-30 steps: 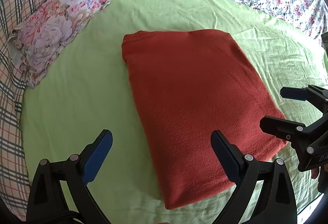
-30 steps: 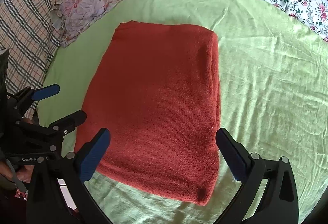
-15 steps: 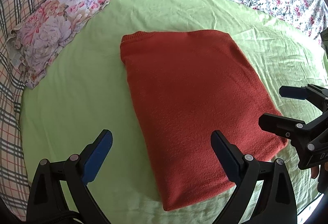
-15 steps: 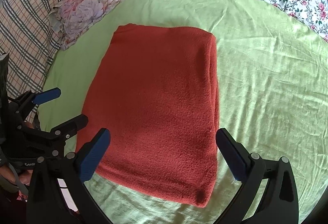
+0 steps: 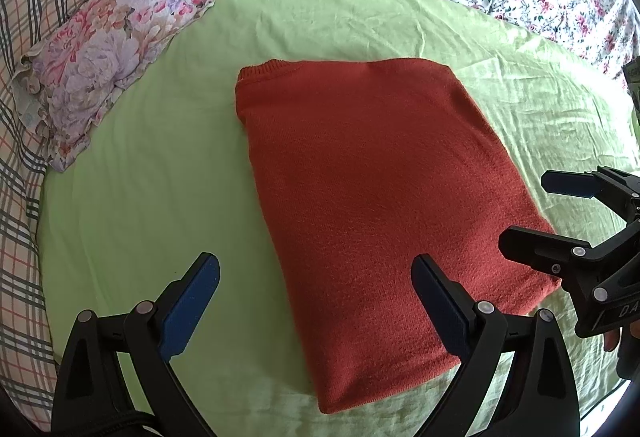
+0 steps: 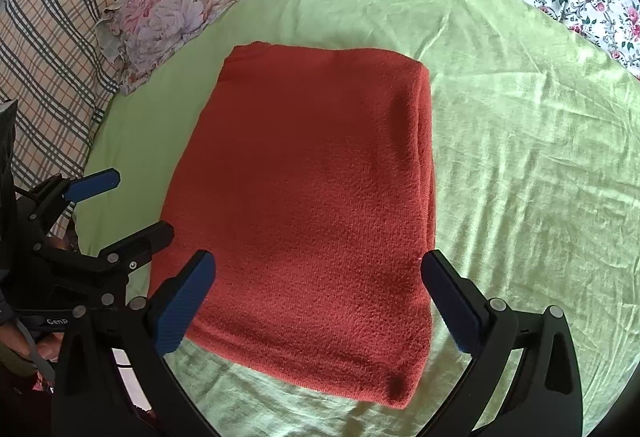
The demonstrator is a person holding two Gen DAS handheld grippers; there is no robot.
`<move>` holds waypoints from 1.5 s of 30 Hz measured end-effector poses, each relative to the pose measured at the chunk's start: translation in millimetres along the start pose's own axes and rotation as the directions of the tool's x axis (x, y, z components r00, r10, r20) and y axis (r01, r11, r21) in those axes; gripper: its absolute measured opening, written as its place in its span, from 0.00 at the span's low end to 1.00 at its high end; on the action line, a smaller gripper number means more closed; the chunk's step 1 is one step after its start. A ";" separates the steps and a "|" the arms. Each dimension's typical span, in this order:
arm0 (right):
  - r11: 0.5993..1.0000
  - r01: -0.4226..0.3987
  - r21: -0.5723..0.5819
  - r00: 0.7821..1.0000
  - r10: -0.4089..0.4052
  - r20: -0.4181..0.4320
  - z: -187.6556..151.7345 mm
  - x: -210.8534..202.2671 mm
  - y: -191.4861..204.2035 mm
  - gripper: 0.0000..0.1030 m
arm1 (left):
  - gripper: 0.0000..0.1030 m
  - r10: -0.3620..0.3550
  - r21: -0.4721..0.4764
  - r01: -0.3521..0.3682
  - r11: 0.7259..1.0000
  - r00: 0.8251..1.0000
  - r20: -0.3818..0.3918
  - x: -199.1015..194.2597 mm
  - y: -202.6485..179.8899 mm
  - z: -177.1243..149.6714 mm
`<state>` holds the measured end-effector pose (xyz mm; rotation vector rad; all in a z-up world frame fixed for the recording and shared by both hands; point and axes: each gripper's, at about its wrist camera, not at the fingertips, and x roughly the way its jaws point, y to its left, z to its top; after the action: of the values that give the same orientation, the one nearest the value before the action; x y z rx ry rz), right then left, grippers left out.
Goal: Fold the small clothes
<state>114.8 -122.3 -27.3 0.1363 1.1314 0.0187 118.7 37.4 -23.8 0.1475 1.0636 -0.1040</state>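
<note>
Sweater point(image 5: 384, 205) lies folded on the bed point(image 5: 152, 173). Both grippers, left gripper point(image 5: 316, 297) and right gripper point(image 6: 318, 301), hover with fingers wide, empty. Next: judged a final half-fold or finish.

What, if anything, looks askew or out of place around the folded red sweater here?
Nothing stands out. The red sweater lies folded in a neat rectangle on the green sheet, which is only lightly wrinkled. The left gripper and right gripper hover open, holding nothing. The floral pillow sits off to the side.
</note>
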 end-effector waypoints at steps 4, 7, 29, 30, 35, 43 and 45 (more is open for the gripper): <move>1.000 0.001 0.000 1.000 -0.001 0.003 -0.1 -0.2 0.6 0.99 | 0.94 0.000 -0.001 0.000 1.000 1.000 0.000 -0.3 0.4 -0.1; 1.000 0.001 0.002 1.000 -0.001 0.004 0.2 -0.6 0.7 0.99 | 0.94 -0.001 -0.003 0.001 1.000 1.000 0.001 -0.7 0.6 0.4; 1.000 -0.004 -0.002 1.000 0.004 0.012 3.8 -5.4 0.2 0.99 | 0.94 0.000 -0.003 0.000 1.000 1.000 0.006 -3.0 1.0 4.2; 1.000 -0.003 -0.003 1.000 0.003 0.011 4.0 -5.4 0.1 0.99 | 0.94 0.000 -0.003 0.000 1.000 1.000 0.007 -3.0 1.1 4.3; 1.000 -0.004 -0.003 1.000 0.004 0.011 4.4 -5.2 -0.3 0.99 | 0.94 0.000 -0.003 0.000 1.000 1.000 0.006 -2.8 1.2 4.4; 1.000 -0.004 -0.001 1.000 0.004 0.012 4.5 -4.7 -0.1 0.99 | 0.94 0.002 -0.008 -0.002 1.000 1.000 0.005 -3.3 0.3 5.5; 1.000 -0.003 -0.001 1.000 0.003 0.013 4.4 -4.5 0.1 0.99 | 0.94 0.000 -0.010 0.000 1.000 1.000 0.004 -2.6 0.3 6.5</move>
<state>116.9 -123.1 -21.4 0.1369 1.1187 0.0207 123.1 36.7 -18.3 0.1380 1.0603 -0.0990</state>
